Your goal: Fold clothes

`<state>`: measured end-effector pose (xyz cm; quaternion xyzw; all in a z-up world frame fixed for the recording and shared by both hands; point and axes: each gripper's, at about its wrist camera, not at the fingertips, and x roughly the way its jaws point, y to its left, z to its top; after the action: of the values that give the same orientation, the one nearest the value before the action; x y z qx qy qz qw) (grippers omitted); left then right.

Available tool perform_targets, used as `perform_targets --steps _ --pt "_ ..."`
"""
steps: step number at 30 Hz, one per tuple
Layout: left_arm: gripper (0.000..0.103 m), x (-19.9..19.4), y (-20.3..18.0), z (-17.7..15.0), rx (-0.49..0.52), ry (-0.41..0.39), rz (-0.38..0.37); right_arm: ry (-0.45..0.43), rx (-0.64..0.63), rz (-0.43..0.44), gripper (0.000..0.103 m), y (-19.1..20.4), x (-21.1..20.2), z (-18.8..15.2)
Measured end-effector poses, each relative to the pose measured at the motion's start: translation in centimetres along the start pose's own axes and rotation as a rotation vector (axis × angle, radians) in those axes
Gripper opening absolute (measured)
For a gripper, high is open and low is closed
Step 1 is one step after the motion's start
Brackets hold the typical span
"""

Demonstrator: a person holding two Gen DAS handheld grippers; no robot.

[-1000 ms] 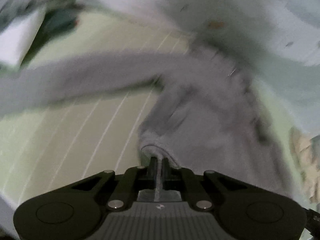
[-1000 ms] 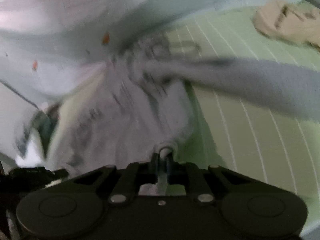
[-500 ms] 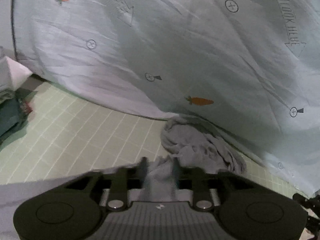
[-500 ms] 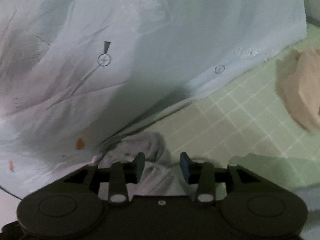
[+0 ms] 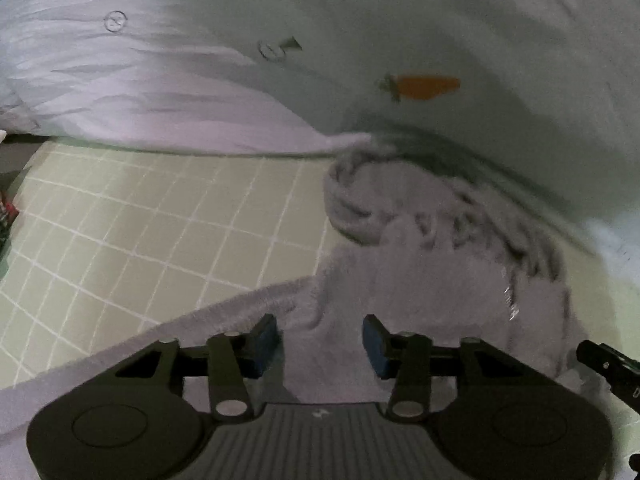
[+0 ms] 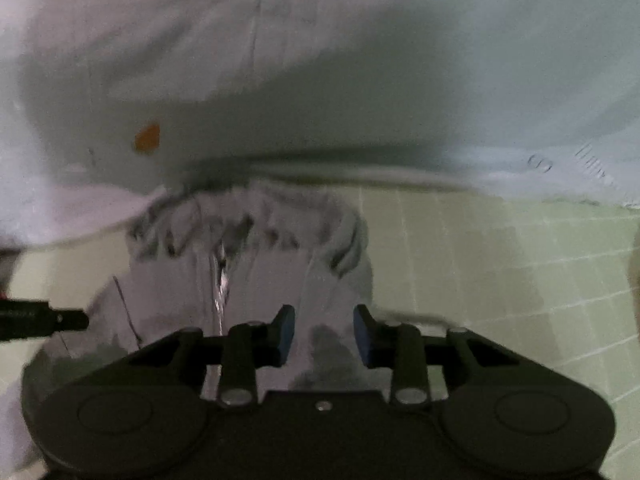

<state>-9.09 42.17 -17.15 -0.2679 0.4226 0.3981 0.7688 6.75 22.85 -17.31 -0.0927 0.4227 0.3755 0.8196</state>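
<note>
A grey zip-up hoodie (image 5: 432, 264) lies on the green checked sheet (image 5: 140, 232), its hood bunched at the far end and one sleeve (image 5: 168, 336) stretched out to the left. It also shows in the right wrist view (image 6: 248, 264) with its zip running down the middle. My left gripper (image 5: 319, 340) is open and empty just above the hoodie's body. My right gripper (image 6: 323, 332) is open and empty over the hoodie's right edge. The other gripper's tip shows at the right edge of the left wrist view (image 5: 612, 364).
A pale blue quilt (image 5: 400, 40) with carrot and arrow prints is heaped behind the hoodie and overlaps the hood; it also shows in the right wrist view (image 6: 360, 60). The green sheet (image 6: 520, 280) lies bare to the right. Dark items sit at the far left edge (image 5: 6, 216).
Both grippers were shut on the hoodie and swinging it one second ago. They have opened and let it go, and it now lies on the sheet. Both grippers have dropped lower.
</note>
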Motion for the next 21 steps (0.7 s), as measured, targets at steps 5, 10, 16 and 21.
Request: perform_targets --steps 5,10,16,21 --pt "0.059 1.0 0.1 -2.0 0.044 0.034 0.055 0.051 -0.140 0.003 0.041 0.6 1.3 -1.0" --pt "0.062 1.1 2.2 -3.0 -0.058 0.057 0.009 0.022 -0.146 -0.009 0.000 -0.4 0.9 0.0" --pt "0.063 1.1 2.3 -3.1 -0.045 0.048 0.010 -0.156 0.083 -0.098 0.000 -6.7 -3.3 3.9" --pt "0.067 1.2 1.6 -3.1 -0.027 0.045 0.040 -0.075 0.018 -0.021 0.019 -6.3 -1.8 4.6"
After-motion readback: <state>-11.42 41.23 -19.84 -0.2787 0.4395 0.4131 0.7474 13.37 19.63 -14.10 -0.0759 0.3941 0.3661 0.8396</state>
